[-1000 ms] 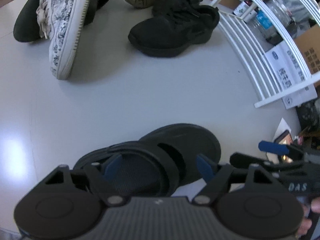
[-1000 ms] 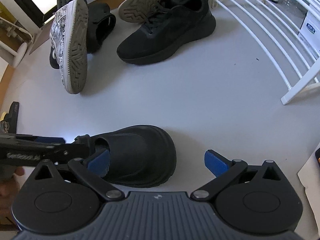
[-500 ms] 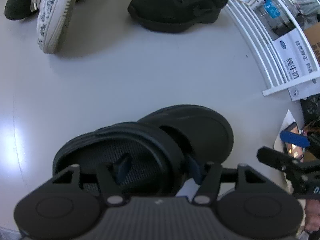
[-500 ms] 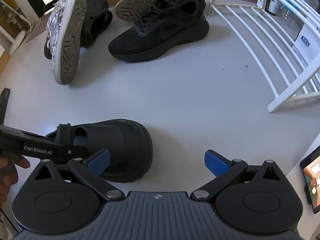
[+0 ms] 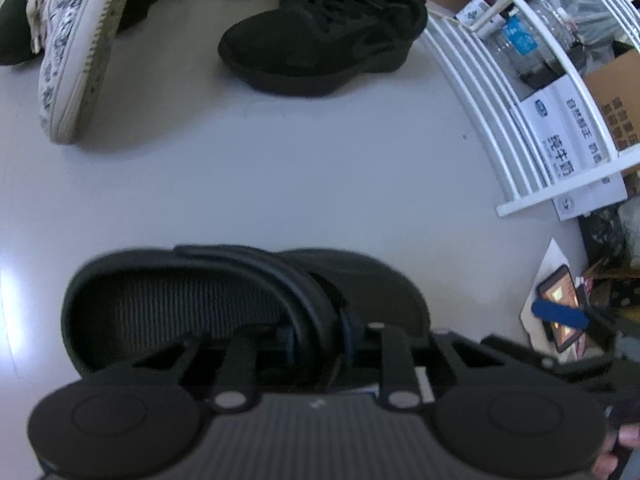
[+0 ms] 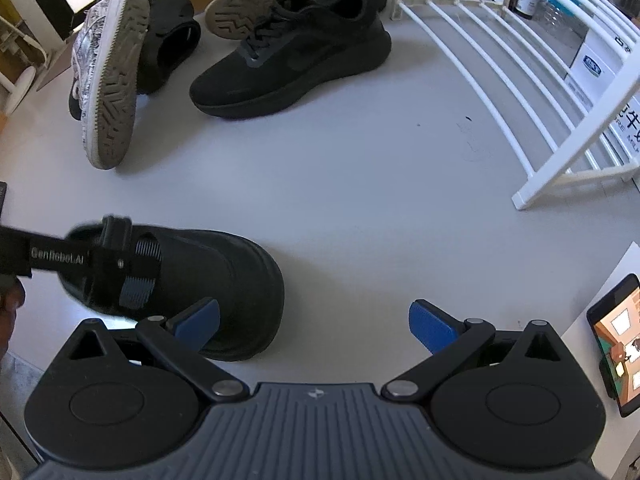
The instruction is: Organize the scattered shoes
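Note:
A black clog (image 5: 360, 292) lies on the grey floor just below my left gripper (image 5: 316, 332). Its jaws are shut on the clog's strap and the upper's edge at the opening. In the right wrist view the same clog (image 6: 224, 276) shows at lower left with the left gripper (image 6: 120, 264) clamped on it. My right gripper (image 6: 314, 320) hangs open to the right of the clog's toe, with only floor between its blue pads (image 6: 432, 326). Further back lie a black sneaker (image 6: 296, 64), a patterned white sneaker (image 6: 108, 92) on its side and a second black clog (image 6: 168, 52).
A white wire shoe rack (image 6: 500, 68) stands at the right, with boxes and bottles behind it. A sneaker with its tan sole (image 6: 256, 8) turned up rests behind the black sneaker. A phone (image 6: 616, 340) on white paper lies at the lower right. Open floor separates the held clog from the shoe pile.
My left gripper has come down onto the clog and its jaws have shut on the strap. The right gripper stays open and has drifted only a little.

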Tool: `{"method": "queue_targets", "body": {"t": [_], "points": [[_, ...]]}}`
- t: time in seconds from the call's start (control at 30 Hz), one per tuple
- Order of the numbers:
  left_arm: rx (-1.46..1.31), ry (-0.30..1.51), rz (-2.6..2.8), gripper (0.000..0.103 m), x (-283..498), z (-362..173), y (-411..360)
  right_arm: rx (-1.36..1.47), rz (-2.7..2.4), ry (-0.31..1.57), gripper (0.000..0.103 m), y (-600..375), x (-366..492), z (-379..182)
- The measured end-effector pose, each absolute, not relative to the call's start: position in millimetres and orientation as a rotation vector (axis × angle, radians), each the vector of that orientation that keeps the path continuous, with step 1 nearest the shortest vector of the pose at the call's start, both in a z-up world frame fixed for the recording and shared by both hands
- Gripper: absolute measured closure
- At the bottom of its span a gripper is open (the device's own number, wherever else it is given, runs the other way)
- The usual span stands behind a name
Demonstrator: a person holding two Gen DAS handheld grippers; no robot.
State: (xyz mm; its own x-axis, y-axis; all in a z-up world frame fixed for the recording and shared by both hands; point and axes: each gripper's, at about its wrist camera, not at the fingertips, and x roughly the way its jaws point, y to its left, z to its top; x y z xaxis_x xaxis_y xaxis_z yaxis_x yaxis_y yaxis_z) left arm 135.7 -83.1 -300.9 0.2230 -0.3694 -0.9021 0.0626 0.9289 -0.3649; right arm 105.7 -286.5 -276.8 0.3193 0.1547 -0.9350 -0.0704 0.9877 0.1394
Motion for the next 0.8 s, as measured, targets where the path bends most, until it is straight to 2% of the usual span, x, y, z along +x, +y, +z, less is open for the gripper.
{"method": "queue_targets", "body": {"t": [0.8], "points": [[-0.299, 1.264, -0.442, 0.083, 190, -291, -164, 0.092, 0.037, 1.22, 0.0, -338, 102, -283]]}}
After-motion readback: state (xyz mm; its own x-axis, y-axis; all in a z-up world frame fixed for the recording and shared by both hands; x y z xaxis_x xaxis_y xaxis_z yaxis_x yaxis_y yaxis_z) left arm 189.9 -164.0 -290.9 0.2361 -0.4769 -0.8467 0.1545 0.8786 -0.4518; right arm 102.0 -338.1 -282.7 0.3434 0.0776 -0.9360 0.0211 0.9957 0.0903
